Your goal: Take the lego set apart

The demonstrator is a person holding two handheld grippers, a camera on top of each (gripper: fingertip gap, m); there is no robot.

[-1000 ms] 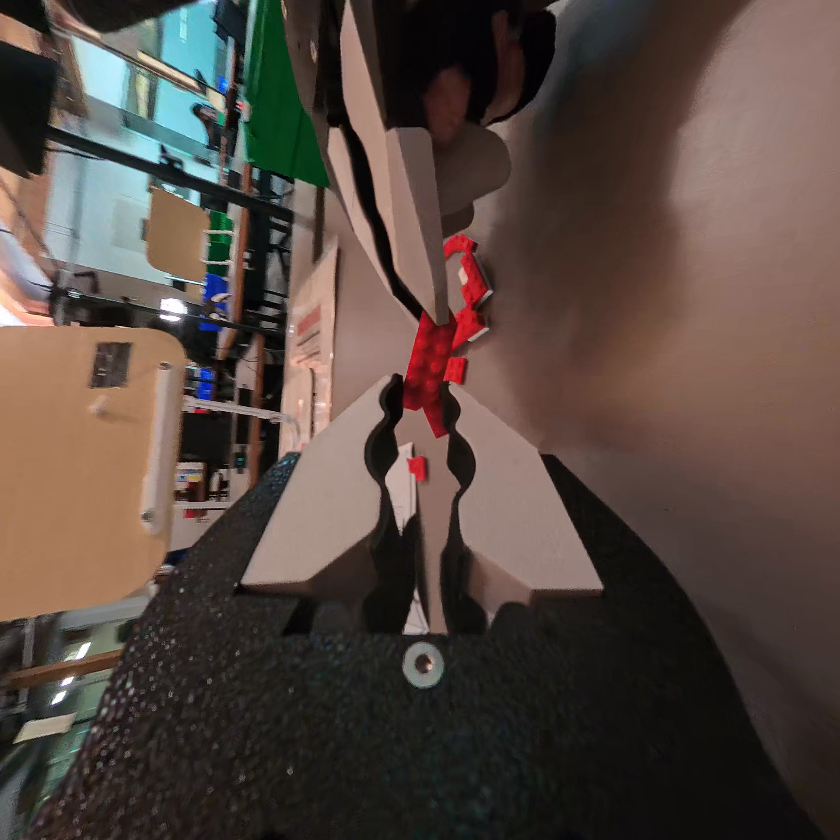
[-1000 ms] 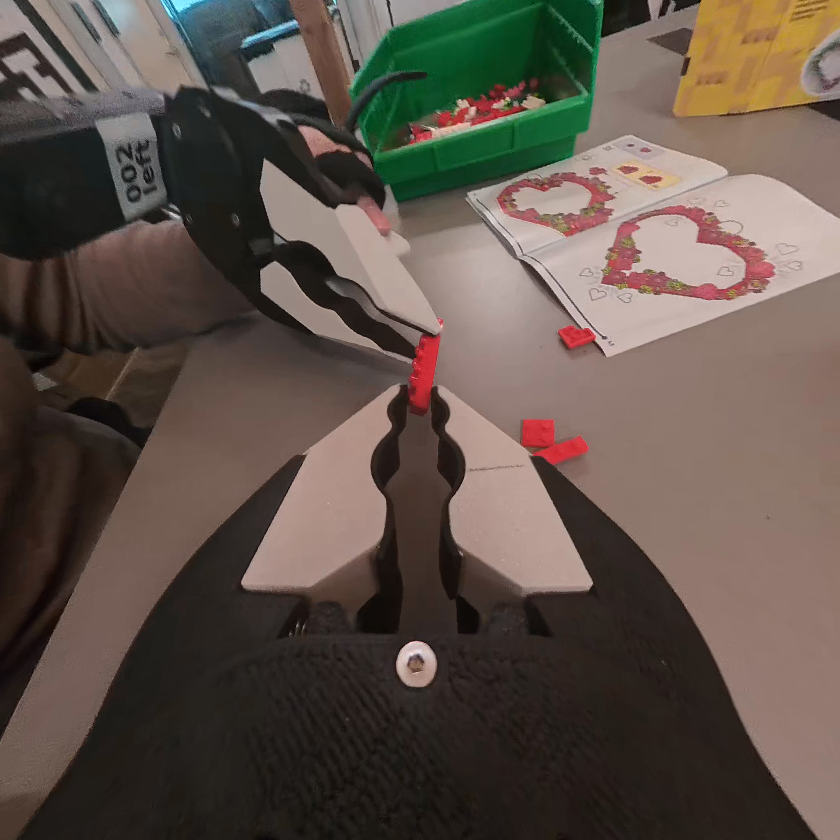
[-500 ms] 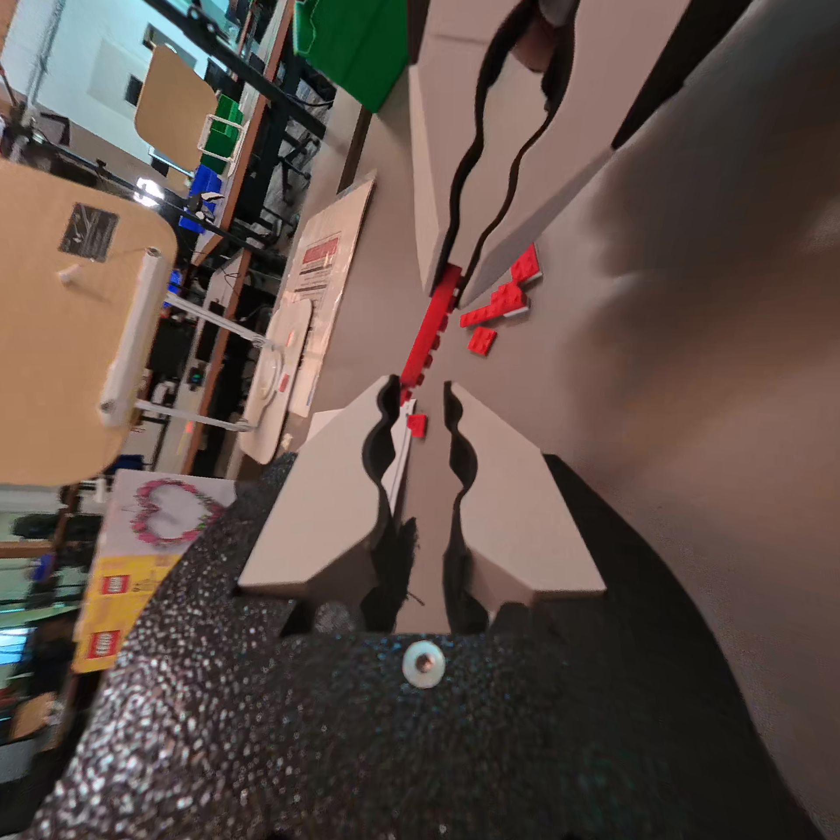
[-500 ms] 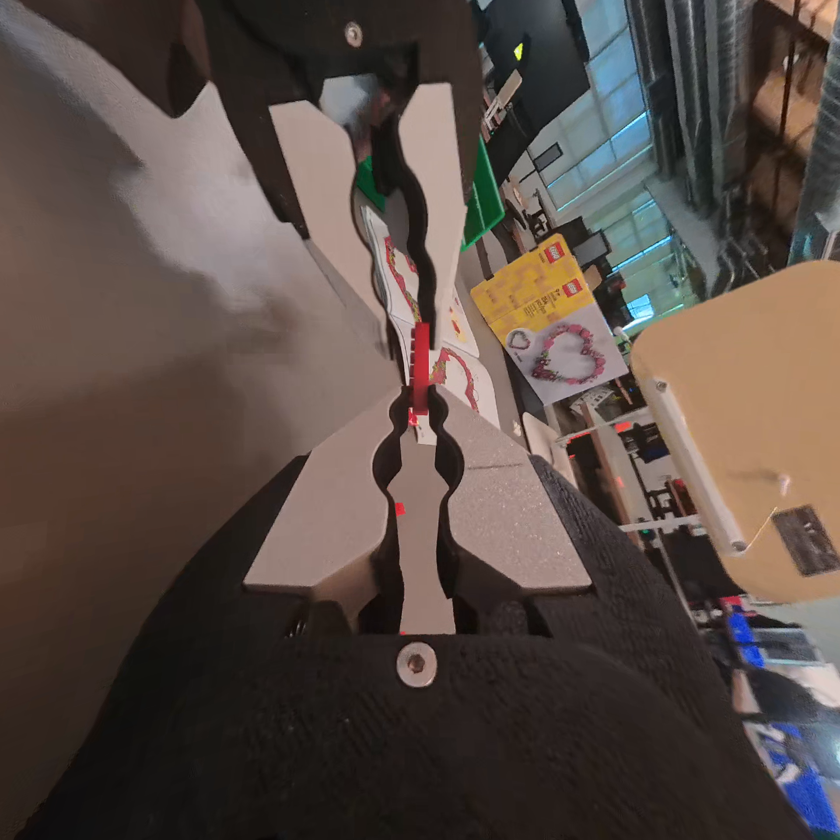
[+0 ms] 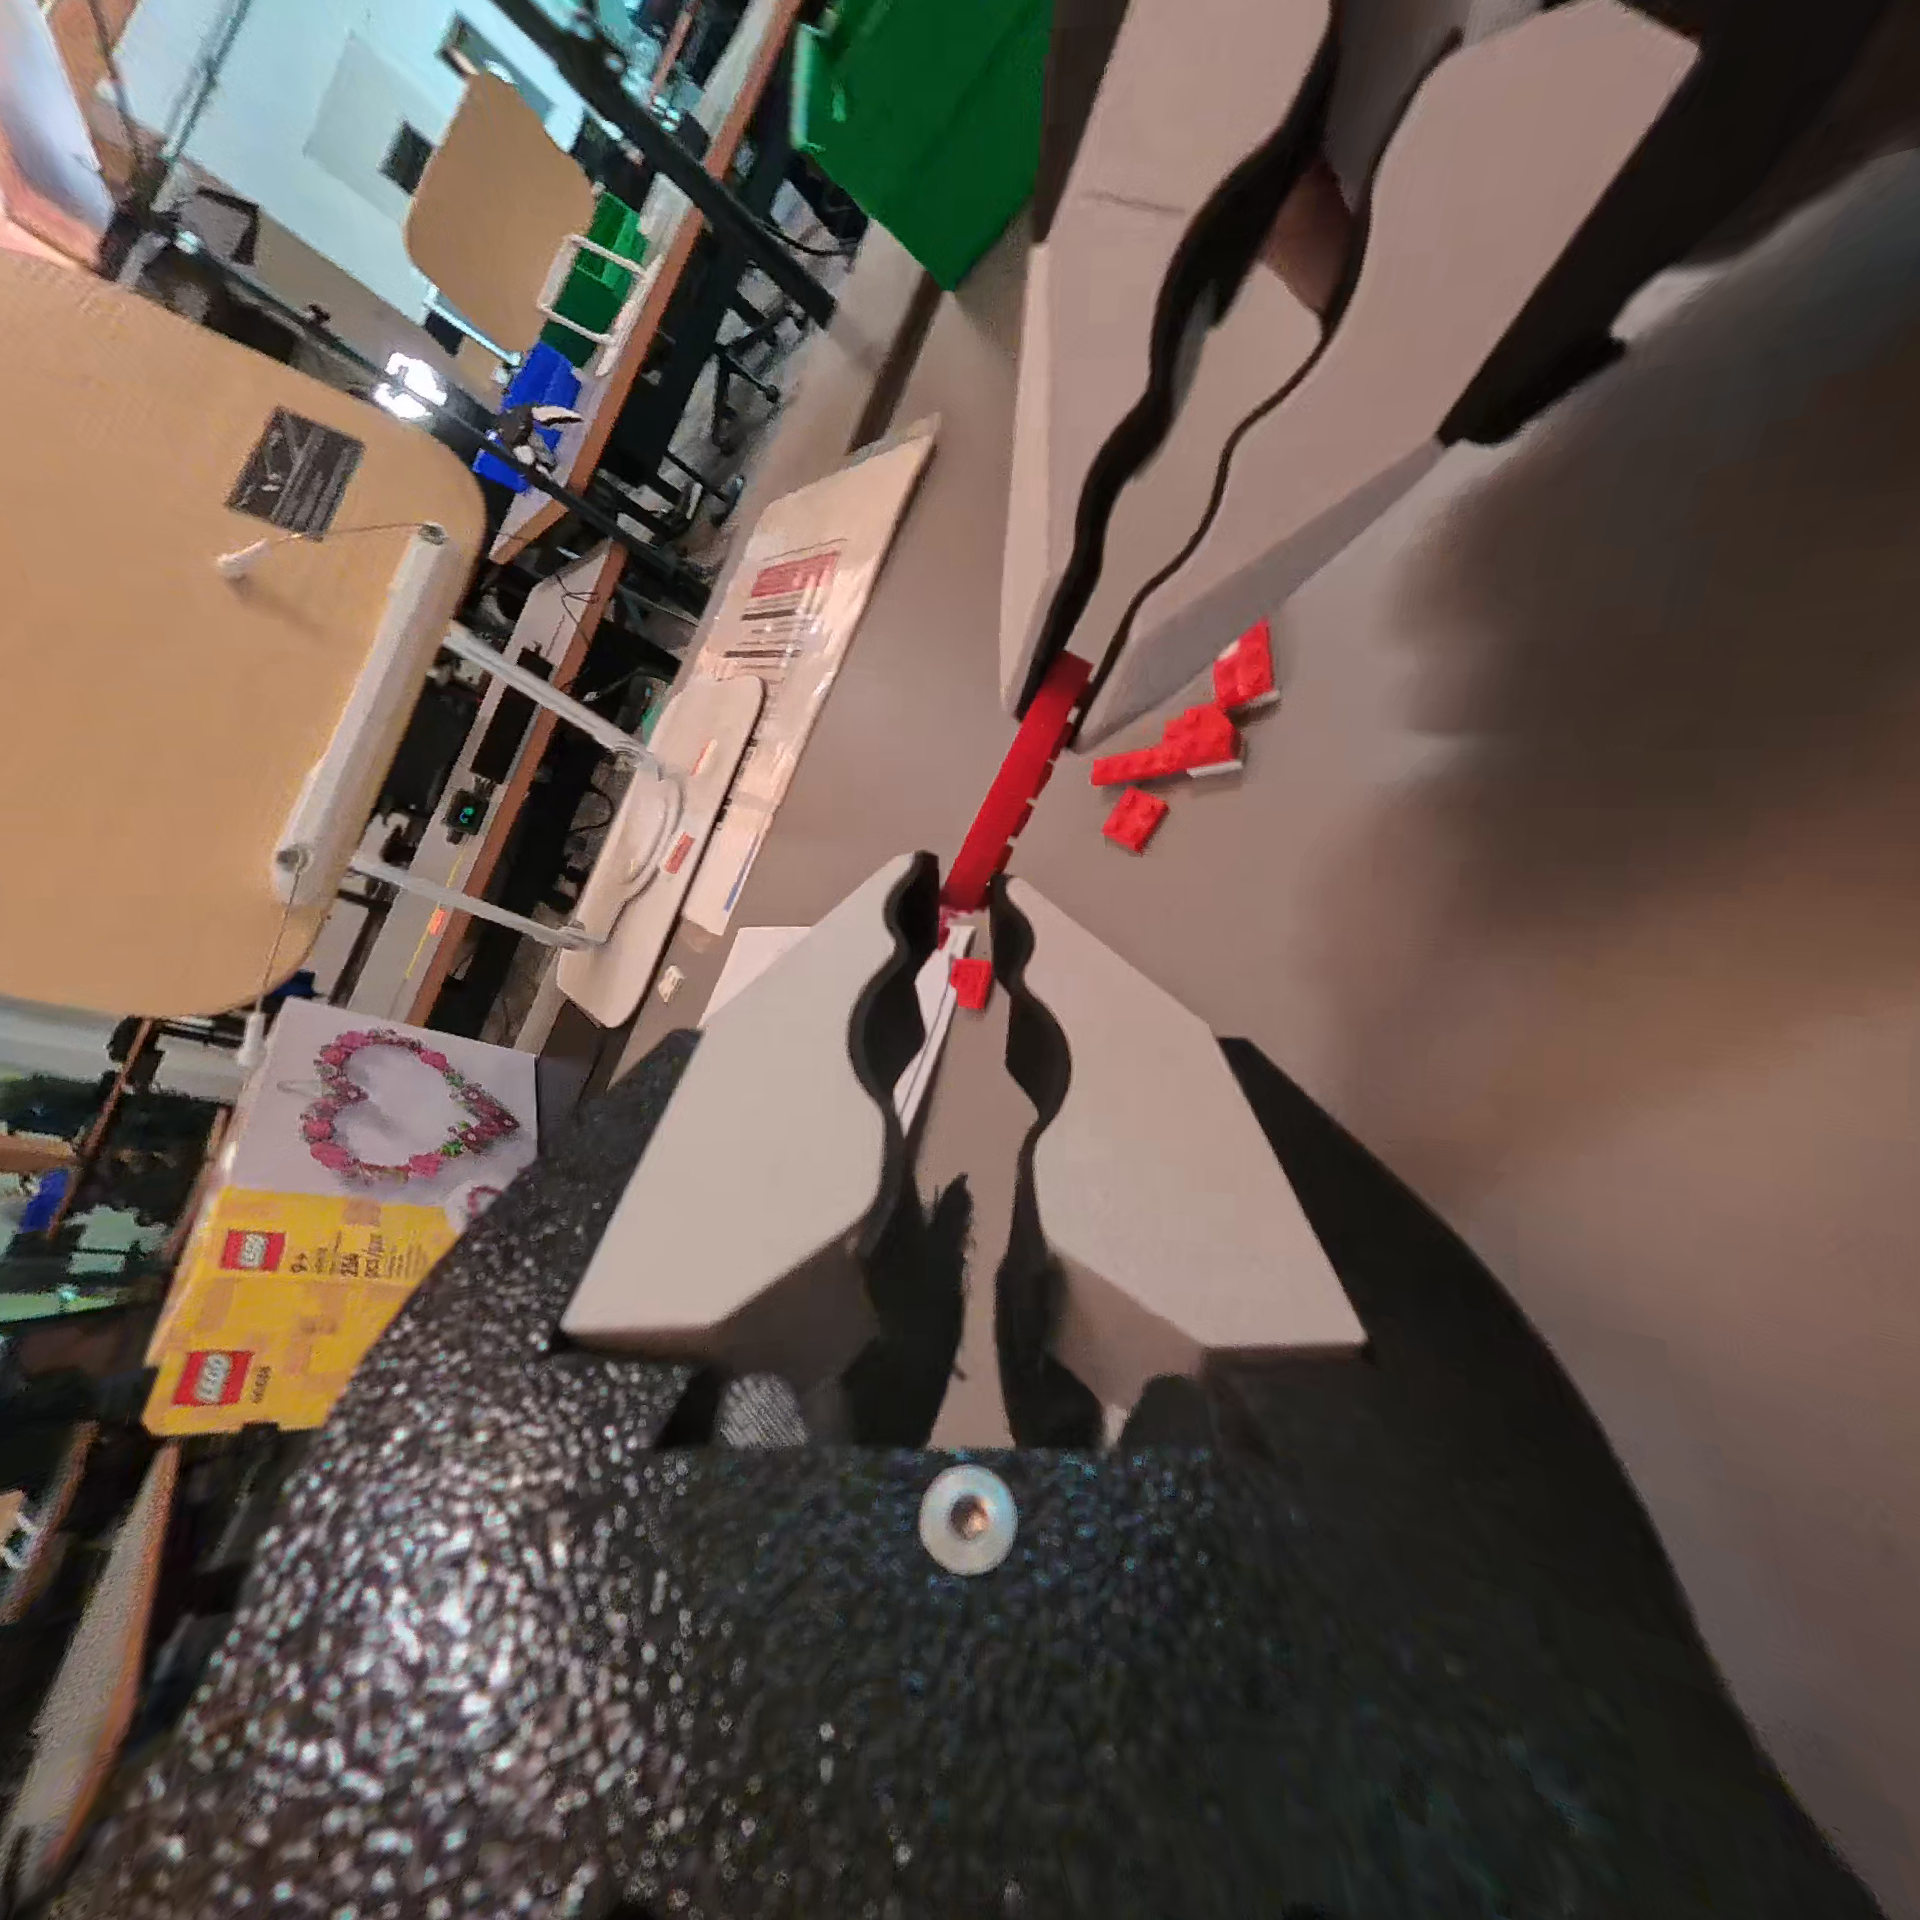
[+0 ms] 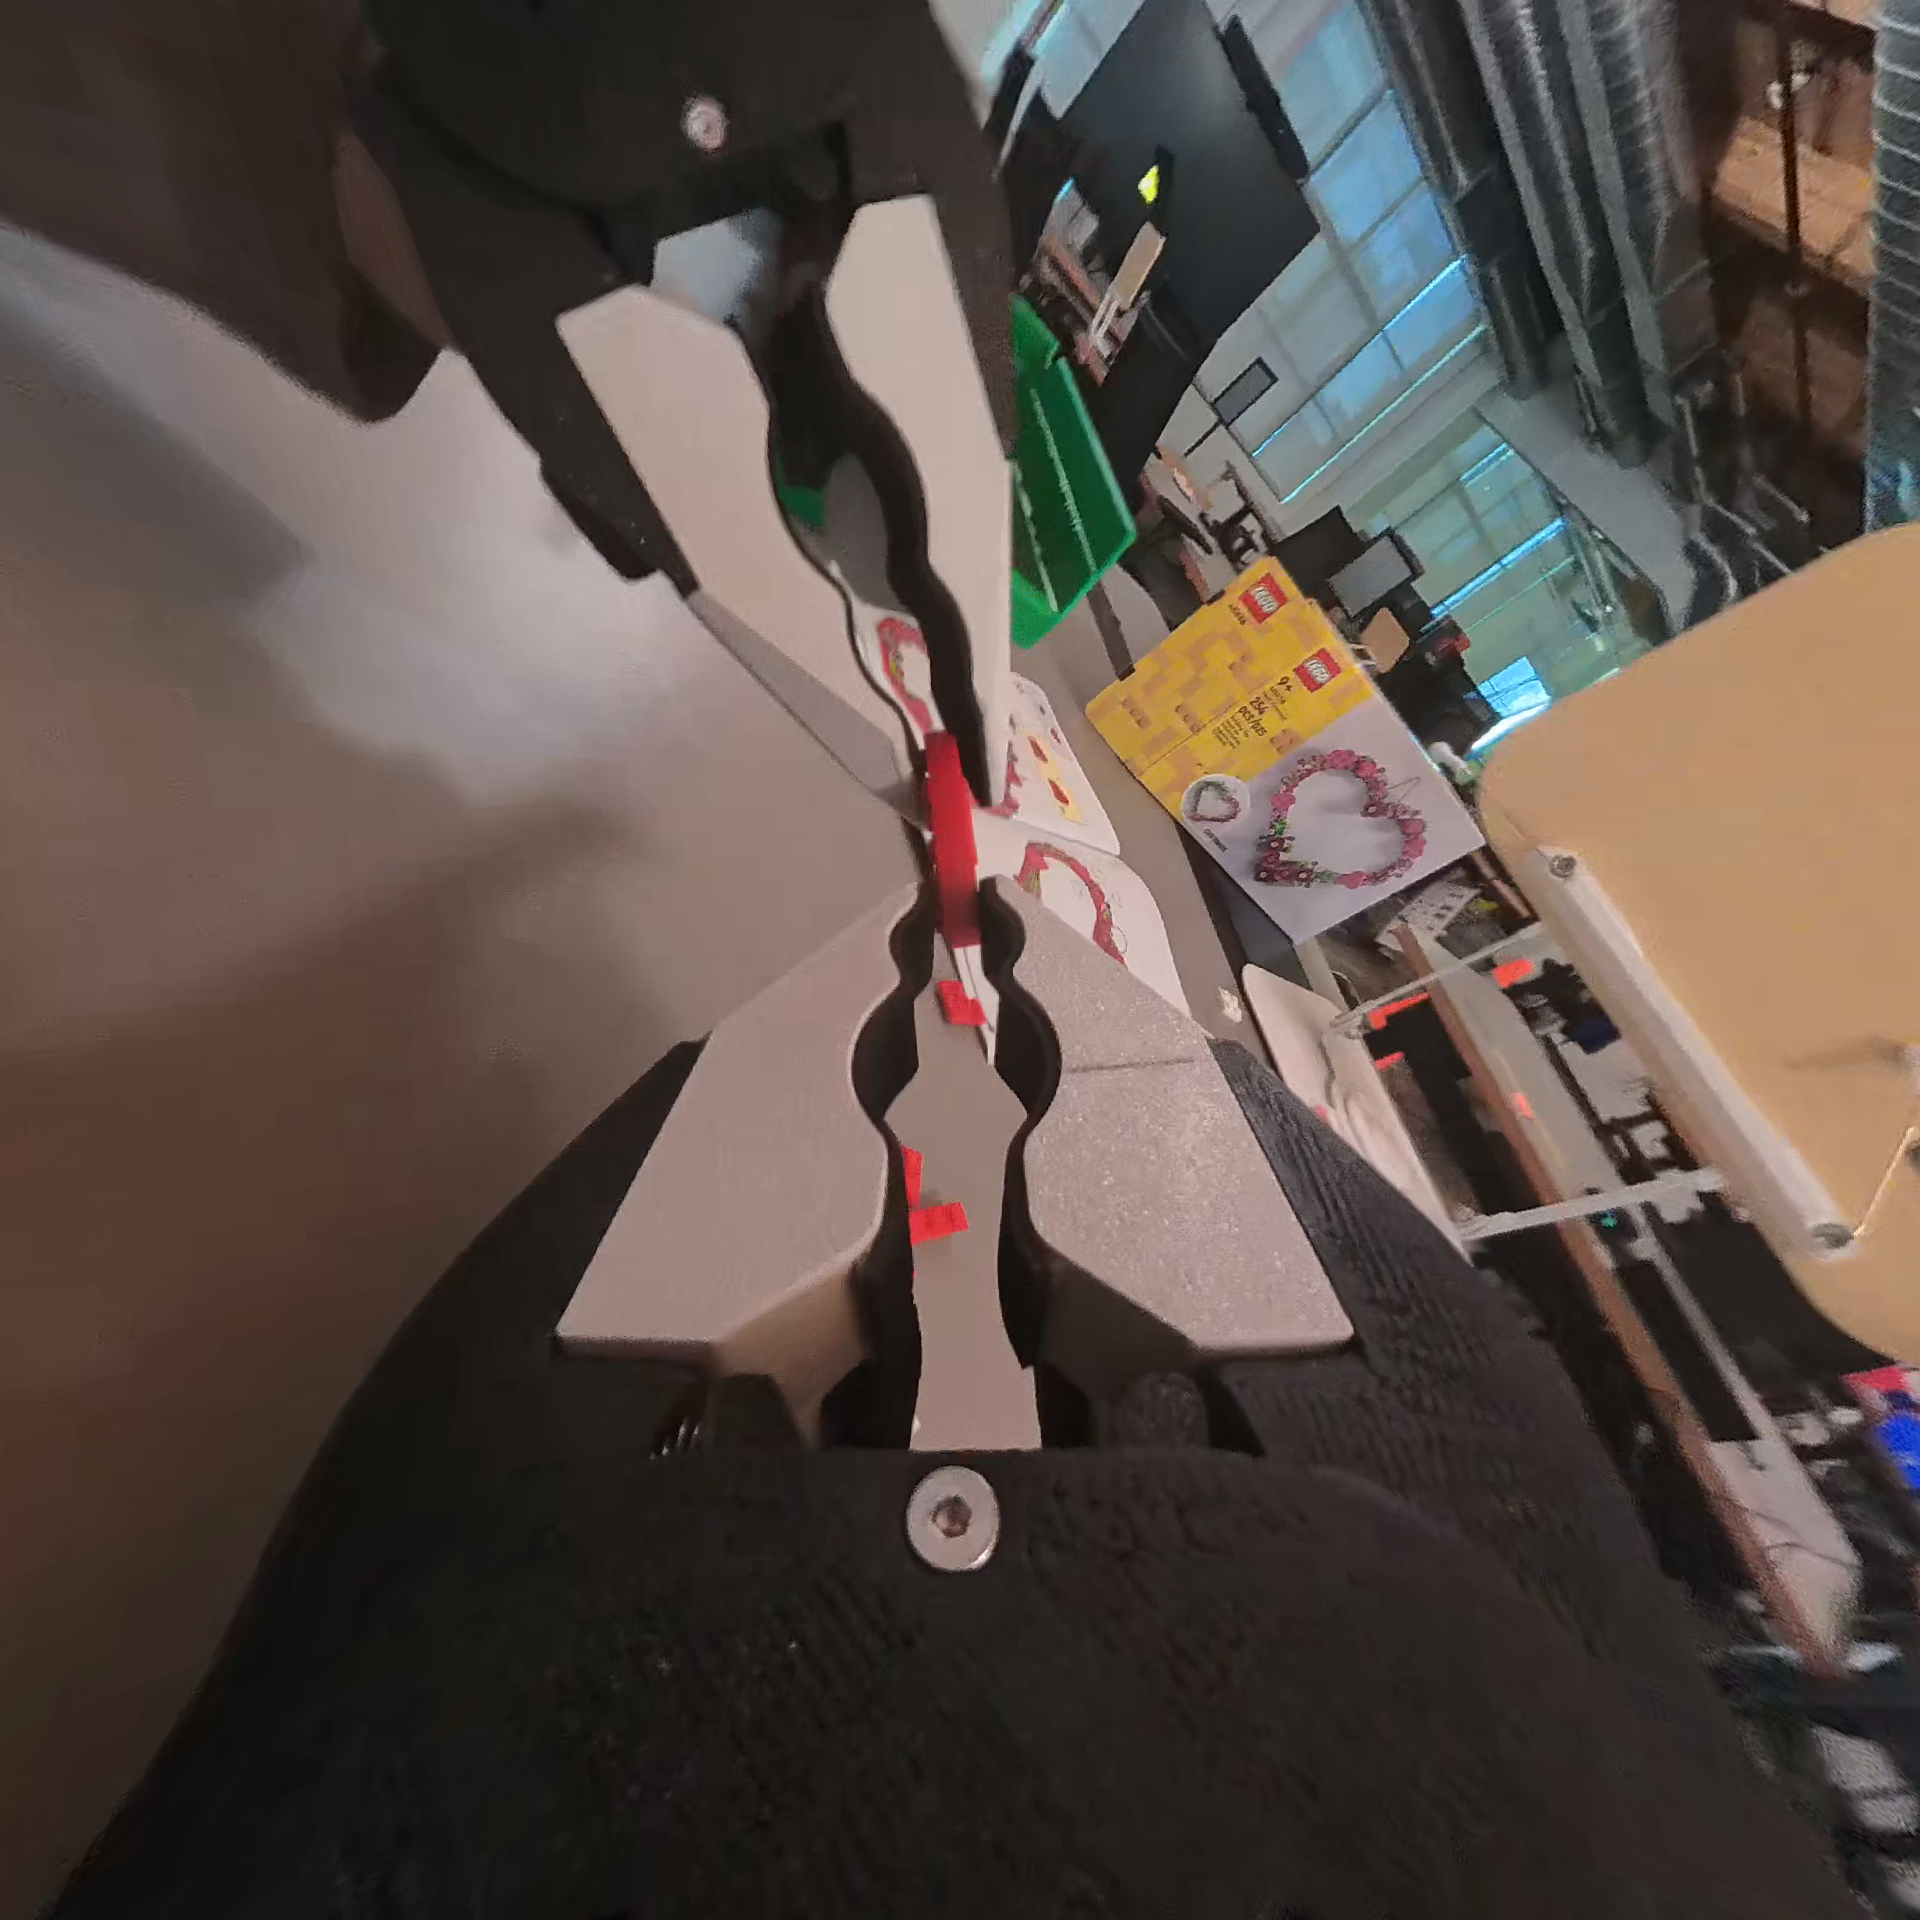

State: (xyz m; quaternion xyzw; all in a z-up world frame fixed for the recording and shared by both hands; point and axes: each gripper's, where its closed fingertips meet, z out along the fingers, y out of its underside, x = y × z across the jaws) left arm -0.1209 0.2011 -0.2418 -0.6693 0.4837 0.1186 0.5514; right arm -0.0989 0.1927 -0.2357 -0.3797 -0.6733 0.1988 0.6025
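Observation:
A red lego plate is held edge-on in the air between both grippers, above the grey table. My left gripper is shut on its near end. My right gripper is shut on its far end and points back at me. In the right wrist view, the right gripper pinches the same plate and the left gripper meets it from above. Several loose red pieces lie on the table beside the plate. More loose red pieces show between the right fingers.
A green bin stands at the back of the table. A yellow lego box, an open instruction booklet and a white printed sheet lie along the table's edge. A tan chair stands past that edge. Left and right tips are no more than a few centimetres apart.
Both grippers have rolled over together with the red plate held between them, so the table now looks tilted. The plate has turned from face-on to edge-on. The left fingers have narrowed since half a second ago.

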